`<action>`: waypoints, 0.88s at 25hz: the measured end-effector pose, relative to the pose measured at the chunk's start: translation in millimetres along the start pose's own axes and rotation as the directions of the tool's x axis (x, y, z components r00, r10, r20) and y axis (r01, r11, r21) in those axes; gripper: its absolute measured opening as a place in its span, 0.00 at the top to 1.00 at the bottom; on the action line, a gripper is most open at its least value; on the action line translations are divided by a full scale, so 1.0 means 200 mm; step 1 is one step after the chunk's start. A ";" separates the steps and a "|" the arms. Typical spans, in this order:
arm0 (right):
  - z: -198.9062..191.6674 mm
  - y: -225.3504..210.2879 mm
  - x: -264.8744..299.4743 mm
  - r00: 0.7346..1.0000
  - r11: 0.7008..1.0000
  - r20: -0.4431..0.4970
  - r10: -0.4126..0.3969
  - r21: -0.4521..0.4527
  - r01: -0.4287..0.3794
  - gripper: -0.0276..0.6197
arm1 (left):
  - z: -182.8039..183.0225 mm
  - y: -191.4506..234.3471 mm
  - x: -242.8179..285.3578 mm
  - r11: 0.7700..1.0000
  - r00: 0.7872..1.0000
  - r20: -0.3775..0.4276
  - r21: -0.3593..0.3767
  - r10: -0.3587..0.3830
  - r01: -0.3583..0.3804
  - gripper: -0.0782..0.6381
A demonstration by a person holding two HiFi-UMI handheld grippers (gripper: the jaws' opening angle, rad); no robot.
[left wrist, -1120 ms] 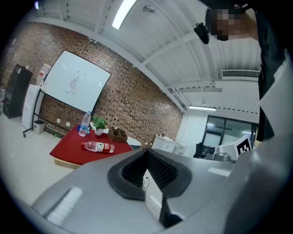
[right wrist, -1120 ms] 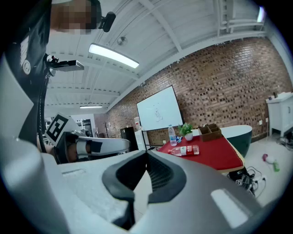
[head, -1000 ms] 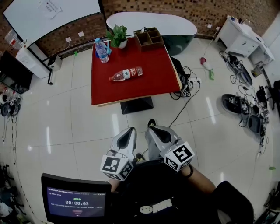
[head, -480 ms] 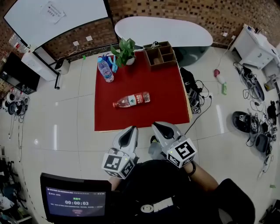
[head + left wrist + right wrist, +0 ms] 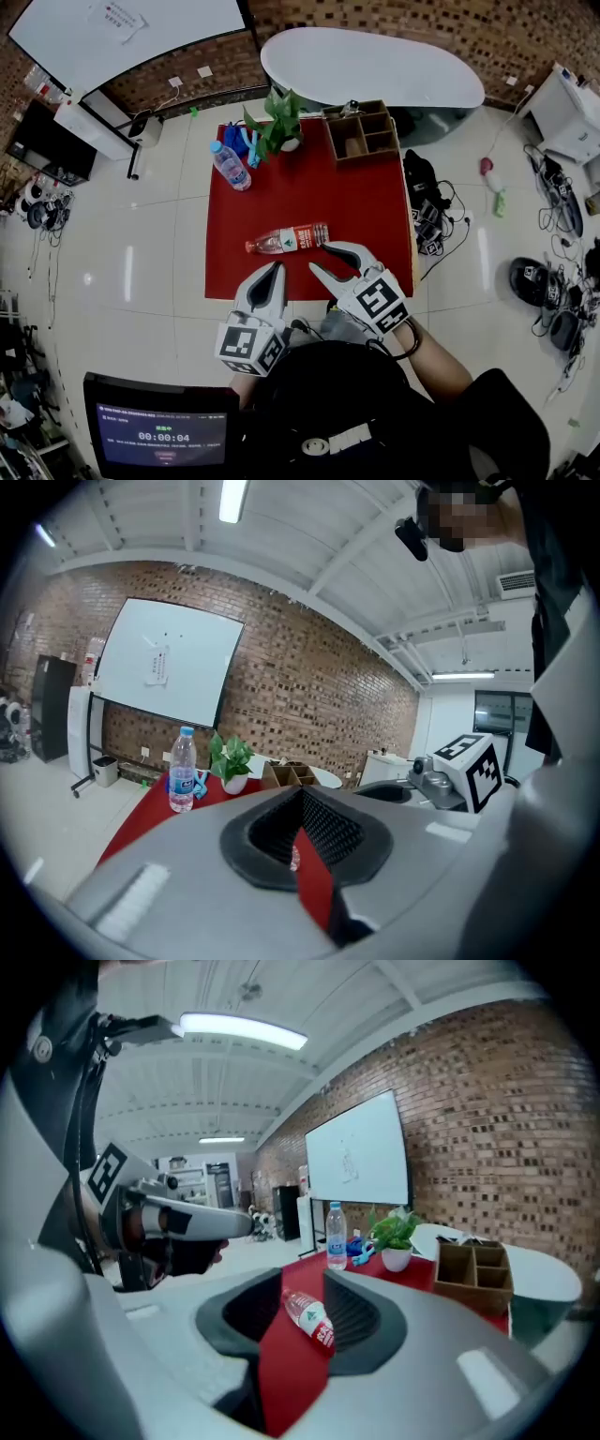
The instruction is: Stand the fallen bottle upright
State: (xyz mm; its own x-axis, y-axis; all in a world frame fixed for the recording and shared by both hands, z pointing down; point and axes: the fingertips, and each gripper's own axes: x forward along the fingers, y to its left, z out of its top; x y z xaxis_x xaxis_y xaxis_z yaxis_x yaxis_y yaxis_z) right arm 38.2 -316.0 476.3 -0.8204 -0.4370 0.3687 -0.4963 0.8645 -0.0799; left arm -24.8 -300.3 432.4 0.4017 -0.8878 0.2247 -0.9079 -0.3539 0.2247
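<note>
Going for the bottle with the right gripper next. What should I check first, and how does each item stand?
1. Fallen bottle lies on its side on the red table: ok.
2. Right gripper jaws opening, bottle ahead of them, not gripped: ok.
3. Left gripper shut, apart from the bottle: ok.
4. Upright water bottle and potted plant stand well away from it: ok.

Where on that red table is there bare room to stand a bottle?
The table is bare in the middle, between the fallen bottle and the plant, and on the right in front of the wooden organiser. The back edge is crowded: upright bottle, plant, organiser.
</note>
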 end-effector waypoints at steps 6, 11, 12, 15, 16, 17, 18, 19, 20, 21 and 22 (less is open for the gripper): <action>-0.07 0.11 0.42 0.924 0.874 -0.366 0.113 -0.406 -0.267 0.59 | 0.00 0.18 -0.06 0.999 0.999 0.009 -0.026 0.048 -0.048 0.88; -0.36 0.21 0.92 0.752 0.634 -0.659 0.017 -0.575 -0.518 0.59 | 0.02 0.36 -0.20 0.992 0.993 0.045 -0.059 0.112 -0.109 0.88; -0.45 0.22 1.00 0.701 0.582 -0.712 -0.022 -0.579 -0.570 0.59 | 0.01 0.40 -0.23 0.989 0.990 0.051 -0.072 0.131 -0.127 0.88; -0.66 0.21 1.13 0.594 0.457 -0.787 -0.169 -0.596 -0.660 0.57 | 0.01 0.53 -0.35 0.977 0.979 0.068 -0.106 0.190 -0.183 0.88; -0.68 0.21 1.15 0.582 0.438 -0.787 -0.204 -0.605 -0.664 0.56 | 0.01 0.56 -0.38 0.974 0.976 0.073 -0.114 0.205 -0.196 0.88; -0.68 0.21 1.17 0.577 0.427 -0.784 -0.229 -0.613 -0.665 0.56 | 0.01 0.59 -0.41 0.971 0.974 0.076 -0.122 0.215 -0.205 0.88; -0.68 0.20 1.18 0.576 0.418 -0.781 -0.244 -0.620 -0.664 0.56 | 0.01 0.61 -0.43 0.969 0.972 0.078 -0.130 0.221 -0.210 0.88; -0.67 0.20 1.18 0.577 0.415 -0.777 -0.251 -0.625 -0.661 0.56 | 0.02 0.63 -0.44 0.968 0.971 0.080 -0.134 0.225 -0.213 0.88; -0.66 0.20 1.18 0.584 0.422 -0.773 -0.250 -0.629 -0.653 0.56 | 0.01 0.64 -0.46 0.967 0.971 0.080 -0.137 0.225 -0.213 0.88; -0.63 0.20 1.18 0.597 0.443 -0.766 -0.237 -0.633 -0.635 0.57 | 0.01 0.64 -0.47 0.968 0.972 0.081 -0.140 0.222 -0.210 0.88; -0.59 0.20 1.17 0.621 0.479 -0.753 -0.215 -0.636 -0.605 0.57 | 0.01 0.64 -0.47 0.969 0.973 0.080 -0.142 0.217 -0.204 0.88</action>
State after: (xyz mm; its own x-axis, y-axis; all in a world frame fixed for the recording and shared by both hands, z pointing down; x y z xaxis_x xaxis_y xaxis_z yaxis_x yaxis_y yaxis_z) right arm -139.8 -353.7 668.6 -0.1892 -0.2703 0.9440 0.4396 0.8363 0.3276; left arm -180.2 -262.4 438.1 0.1842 -0.9641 0.1911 -0.9444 -0.1198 0.3063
